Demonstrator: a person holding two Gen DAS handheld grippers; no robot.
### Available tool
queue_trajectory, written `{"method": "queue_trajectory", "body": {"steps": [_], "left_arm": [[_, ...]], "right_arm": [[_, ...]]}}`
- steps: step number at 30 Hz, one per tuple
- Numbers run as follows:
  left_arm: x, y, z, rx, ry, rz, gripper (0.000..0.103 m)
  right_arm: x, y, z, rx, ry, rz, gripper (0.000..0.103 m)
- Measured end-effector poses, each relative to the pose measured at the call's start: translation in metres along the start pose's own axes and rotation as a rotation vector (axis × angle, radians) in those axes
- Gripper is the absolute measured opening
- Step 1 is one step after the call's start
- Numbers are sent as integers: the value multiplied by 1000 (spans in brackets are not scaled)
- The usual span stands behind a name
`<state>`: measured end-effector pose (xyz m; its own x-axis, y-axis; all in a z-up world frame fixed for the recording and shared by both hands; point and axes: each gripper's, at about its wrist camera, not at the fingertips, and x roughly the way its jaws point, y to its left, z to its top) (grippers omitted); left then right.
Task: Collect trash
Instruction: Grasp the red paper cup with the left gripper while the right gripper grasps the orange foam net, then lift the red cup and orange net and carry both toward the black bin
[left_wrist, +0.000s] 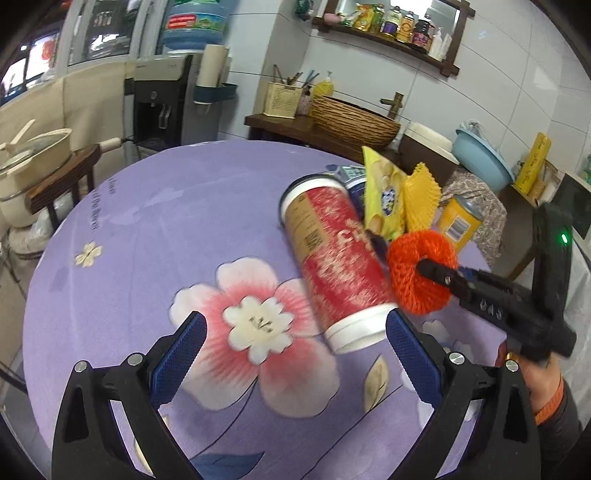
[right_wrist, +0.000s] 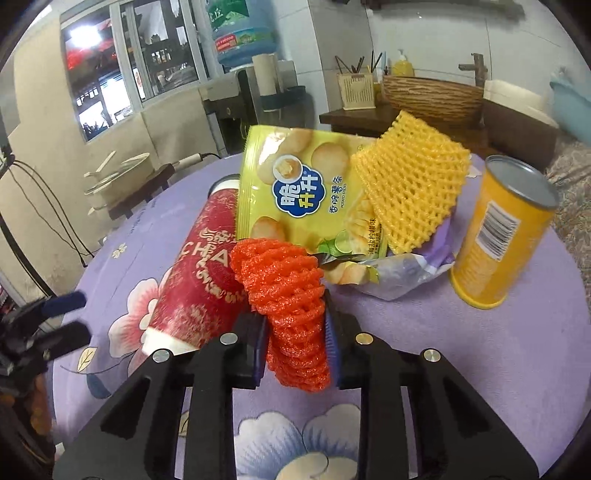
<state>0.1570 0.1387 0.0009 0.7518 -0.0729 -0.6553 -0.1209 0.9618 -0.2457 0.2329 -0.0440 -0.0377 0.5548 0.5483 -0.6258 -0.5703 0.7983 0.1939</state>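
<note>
My right gripper (right_wrist: 295, 325) is shut on an orange foam fruit net (right_wrist: 291, 306), also seen in the left wrist view (left_wrist: 419, 273) with that gripper (left_wrist: 428, 267) through it. Beside it lies a red canister (left_wrist: 332, 266) with white ends, on its side, also in the right wrist view (right_wrist: 203, 280). Behind stand a yellow-green chip bag (right_wrist: 299, 192), a yellow foam net (right_wrist: 410, 184) and a yellow can (right_wrist: 498, 236). My left gripper (left_wrist: 295, 347) is open and empty, its right finger close to the canister's near end.
The round table wears a purple flowered cloth (left_wrist: 166, 229). Behind it are a wooden counter with a wicker basket (left_wrist: 354, 118), a water dispenser (left_wrist: 162, 99) and a pot on a stool (left_wrist: 33, 155). A blue basin (left_wrist: 480, 155) sits at the right.
</note>
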Motion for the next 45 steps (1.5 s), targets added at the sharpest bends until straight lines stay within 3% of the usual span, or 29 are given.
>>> {"method": "queue_trajectory", "body": {"steps": [3, 10, 15, 26, 32, 37, 45], "left_arm": [[15, -12, 18, 30, 29, -41, 97], [72, -32, 49, 110, 162, -25, 97], [110, -35, 59, 144, 241, 58, 97], [152, -13, 72, 14, 367, 36, 88], [148, 0, 79, -71, 366, 1, 82], [121, 5, 72, -84, 320, -30, 81], [36, 4, 54, -55, 109, -44, 81]], "right_arm": [[-16, 1, -5, -15, -27, -21, 26], [-54, 1, -15, -11, -86, -23, 27], [-74, 7, -24, -28, -114, -32, 27], [-85, 5, -46, -3, -109, -19, 27], [-86, 3, -56, 22, -98, -16, 27], [-87, -2, -61, 42, -100, -7, 27], [-93, -6, -66, 66, -115, 11, 27]]}}
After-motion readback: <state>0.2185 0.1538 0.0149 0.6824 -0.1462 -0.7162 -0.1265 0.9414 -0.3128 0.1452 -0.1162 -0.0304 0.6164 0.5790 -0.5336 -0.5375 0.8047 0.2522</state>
